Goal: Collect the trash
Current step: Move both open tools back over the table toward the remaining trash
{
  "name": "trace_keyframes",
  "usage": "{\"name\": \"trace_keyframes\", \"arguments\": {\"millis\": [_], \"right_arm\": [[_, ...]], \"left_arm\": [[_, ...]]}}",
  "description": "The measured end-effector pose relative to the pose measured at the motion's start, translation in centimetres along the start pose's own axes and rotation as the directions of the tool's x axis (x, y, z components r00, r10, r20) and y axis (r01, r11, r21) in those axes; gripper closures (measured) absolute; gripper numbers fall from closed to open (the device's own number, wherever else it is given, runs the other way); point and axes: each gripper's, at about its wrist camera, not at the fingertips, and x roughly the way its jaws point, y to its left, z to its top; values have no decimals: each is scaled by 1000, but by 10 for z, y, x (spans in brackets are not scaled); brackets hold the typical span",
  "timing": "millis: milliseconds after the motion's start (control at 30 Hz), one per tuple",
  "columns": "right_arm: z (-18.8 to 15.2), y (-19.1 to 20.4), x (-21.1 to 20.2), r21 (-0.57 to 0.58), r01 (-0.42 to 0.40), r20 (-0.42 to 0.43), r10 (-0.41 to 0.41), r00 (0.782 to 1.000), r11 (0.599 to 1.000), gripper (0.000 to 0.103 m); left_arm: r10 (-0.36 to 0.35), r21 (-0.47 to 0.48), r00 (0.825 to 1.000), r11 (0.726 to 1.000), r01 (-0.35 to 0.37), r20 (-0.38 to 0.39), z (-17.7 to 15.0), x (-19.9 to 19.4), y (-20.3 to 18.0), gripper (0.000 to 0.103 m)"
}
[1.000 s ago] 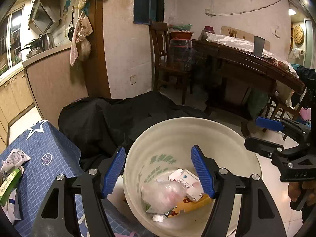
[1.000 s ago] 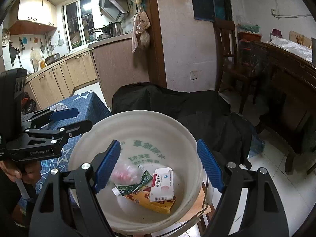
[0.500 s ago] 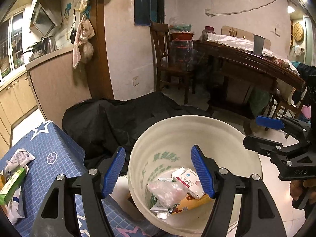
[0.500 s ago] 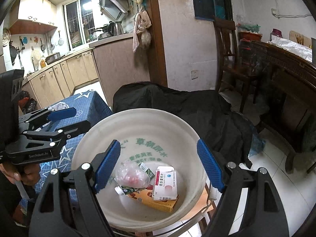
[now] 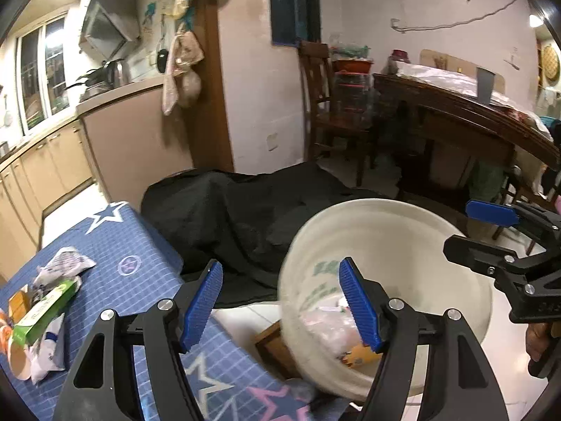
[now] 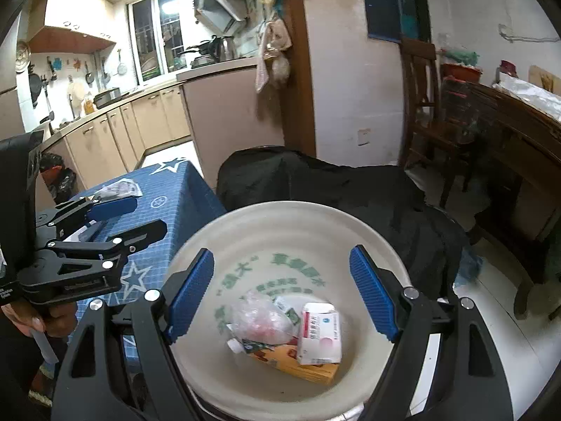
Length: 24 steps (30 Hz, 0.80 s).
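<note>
Both tongs, left [image 5: 280, 301] and right [image 6: 280, 291], gape empty above the cream plastic bucket [image 6: 280, 221] holding a white carton [image 6: 320, 333].

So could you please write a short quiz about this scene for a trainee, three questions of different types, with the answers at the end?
1. True or false: the left gripper holds a piece of trash.
2. Which item lies in the white bucket? A) a kettle B) a white and pink box C) a spoon
3. Fill in: the trash not yet collected, such as the green box, lies on the ____ tablecloth with stars.

Key
1. False. Its jaws stand open with nothing between the pads; so do those of the right gripper.
2. B
3. blue
</note>
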Motion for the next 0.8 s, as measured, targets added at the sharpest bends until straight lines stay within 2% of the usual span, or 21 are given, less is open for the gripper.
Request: {"name": "trace_keyframes", "arguments": {"millis": [467,800], "right_arm": [[21,77,24,-88,-106,-13,105,994,991,26],[24,142,51,-158,-196,-64,189,980,968,26]], "left_arm": [[151,-94,988,984,-152,-10,-30,-26,77,33],[288,-150,956,944,-294,-58,-71,-48,139,33]]}}
